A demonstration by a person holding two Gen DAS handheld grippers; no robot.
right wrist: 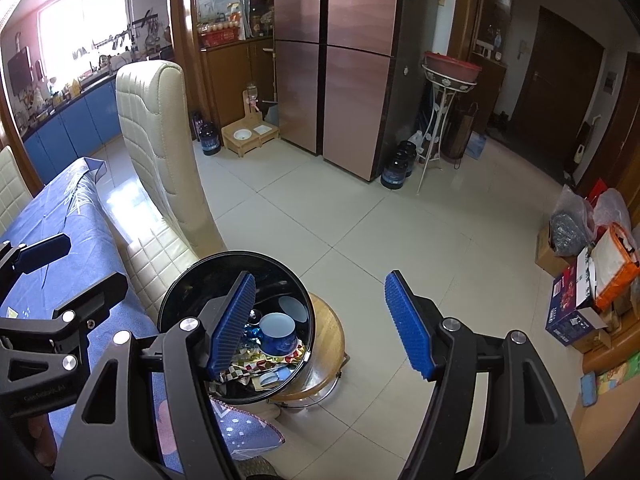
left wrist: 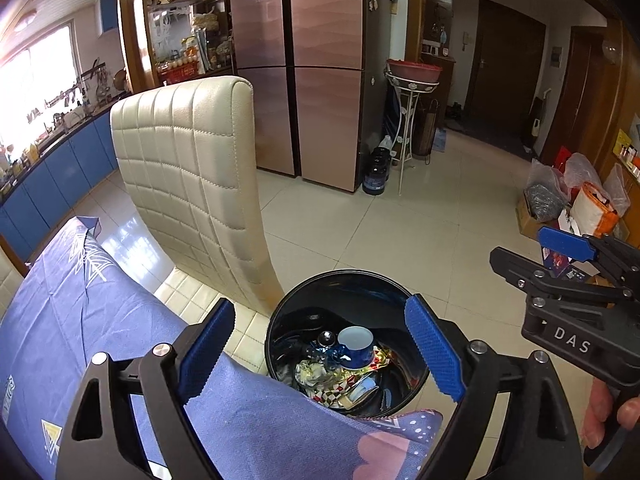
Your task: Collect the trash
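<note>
The left tongs [left wrist: 320, 356] stand released, blue pads spread wide with nothing between them, poised above the edge of the bench [left wrist: 100, 320], which is covered by a blue patterned cloth. The right tongs [right wrist: 320, 328] are likewise released and empty; their left pad overlaps the bin's rim in the right wrist view, though contact cannot be confirmed. A hand [left wrist: 604, 416] grips the right tool's handle at the lower right of the left wrist view.

Just beyond the bench edge, a round black trash bin [right wrist: 176, 296] sits on a round wooden stool [right wrist: 328, 336]. Inside the bin lie a blue cup [left wrist: 356, 346], upright but tilted, crumpled wrappers [left wrist: 320, 372], checkered paper scraps [left wrist: 336, 392] and a small dark round item that cannot be identified.

Beside the bin stands a cream quilted chair [left wrist: 192, 176]. Farther off, on the tiled floor [left wrist: 420, 232], are a copper-toned refrigerator [left wrist: 304, 64], a white metal stand carrying a red basin [left wrist: 414, 70], and bags and boxes [right wrist: 592, 272] along the right wall.
</note>
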